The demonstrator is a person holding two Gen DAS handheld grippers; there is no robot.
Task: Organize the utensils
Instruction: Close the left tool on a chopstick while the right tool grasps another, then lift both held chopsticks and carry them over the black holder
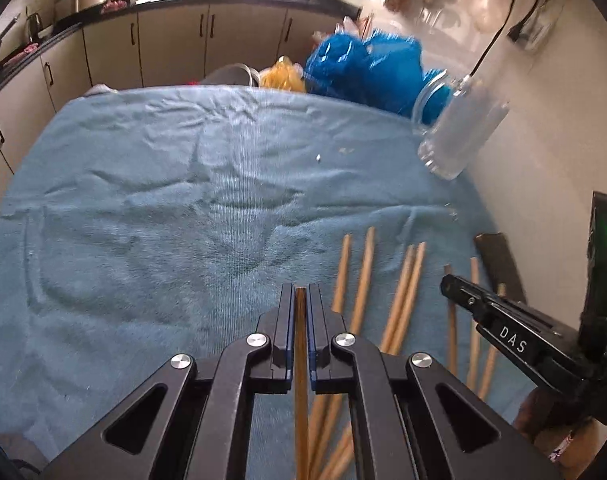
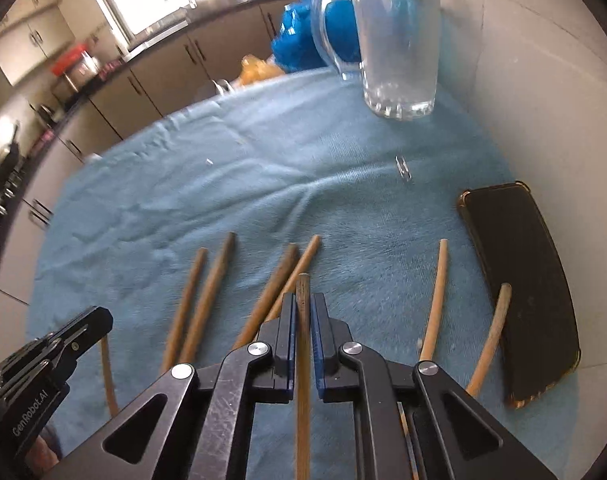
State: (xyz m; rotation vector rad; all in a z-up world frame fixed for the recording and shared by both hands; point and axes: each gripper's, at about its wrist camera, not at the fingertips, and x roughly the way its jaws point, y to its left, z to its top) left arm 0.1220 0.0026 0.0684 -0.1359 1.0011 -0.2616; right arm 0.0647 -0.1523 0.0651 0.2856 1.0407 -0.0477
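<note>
- Nearest, the left gripper (image 1: 301, 300) is clamped on one chopstick (image 1: 301, 360), which runs straight back between its pads.
- Likewise, the right gripper (image 2: 303, 308) is closed on a second stick (image 2: 303, 360), whose tip pokes just past the fingertips.
- Beyond them, six loose sticks lie on the blue towel (image 2: 263, 168): in the right wrist view four to the left (image 2: 213, 292) in two pairs, and two paler, bent-looking ones to the right (image 2: 435, 300).
- That makes eight chopsticks counted in all.
- One dark phone (image 2: 519, 280) lies at the towel's right edge, beside the wall; the rightmost stick (image 2: 491, 336) rests against it.
- Farther back stands one clear glass mug (image 2: 399, 48), upright near the wall.
- Behind the table, blue bags (image 1: 363, 64) and one yellow bundle (image 1: 281, 74).
- Farthest, kitchen cabinets (image 1: 171, 44).
</note>
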